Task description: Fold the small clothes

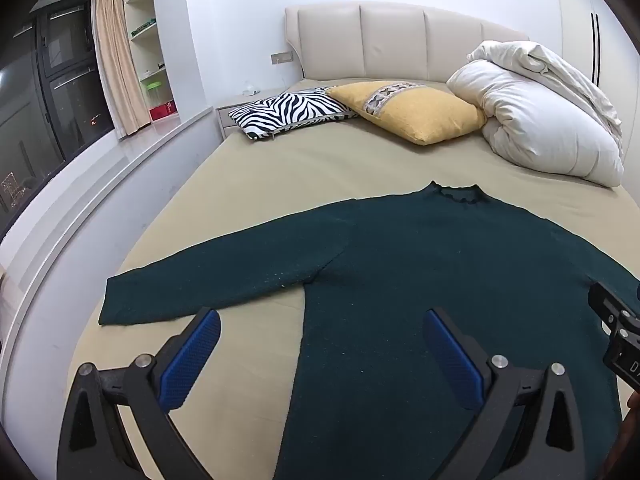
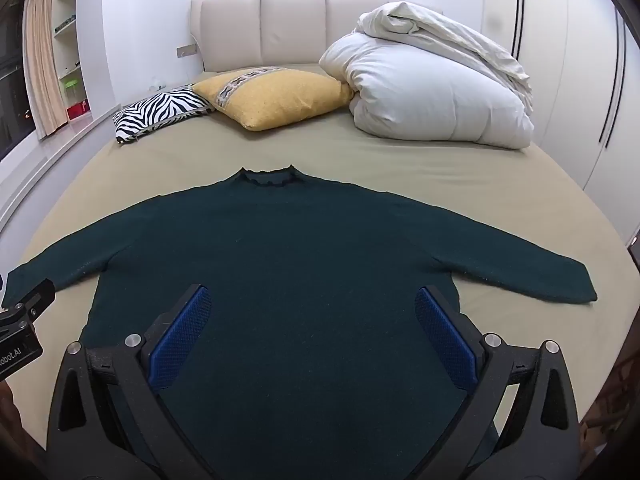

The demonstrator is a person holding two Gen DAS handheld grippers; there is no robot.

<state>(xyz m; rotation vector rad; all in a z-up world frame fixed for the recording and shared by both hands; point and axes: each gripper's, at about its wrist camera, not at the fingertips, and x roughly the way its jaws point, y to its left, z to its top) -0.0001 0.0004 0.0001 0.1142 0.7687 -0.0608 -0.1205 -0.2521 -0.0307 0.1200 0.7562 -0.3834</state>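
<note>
A dark green long-sleeved sweater (image 1: 420, 272) lies flat on the beige bed sheet (image 1: 280, 168), collar toward the headboard, both sleeves spread out sideways. It also shows in the right wrist view (image 2: 304, 248). My left gripper (image 1: 322, 320) is open and empty above the sweater's left side, near the armpit. My right gripper (image 2: 312, 300) is open and empty above the sweater's lower body. Part of the right gripper's body shows at the right edge of the left wrist view (image 1: 620, 332). Part of the left gripper's body shows at the left edge of the right wrist view (image 2: 24, 320).
A zebra-striped pillow (image 2: 160, 110), a yellow pillow (image 2: 276, 96) and a rolled white duvet (image 2: 436, 92) lie at the head of the bed by the padded headboard (image 2: 292, 20). A window ledge (image 1: 100, 172) and dark window are on the left; wardrobe doors (image 2: 592, 80) on the right.
</note>
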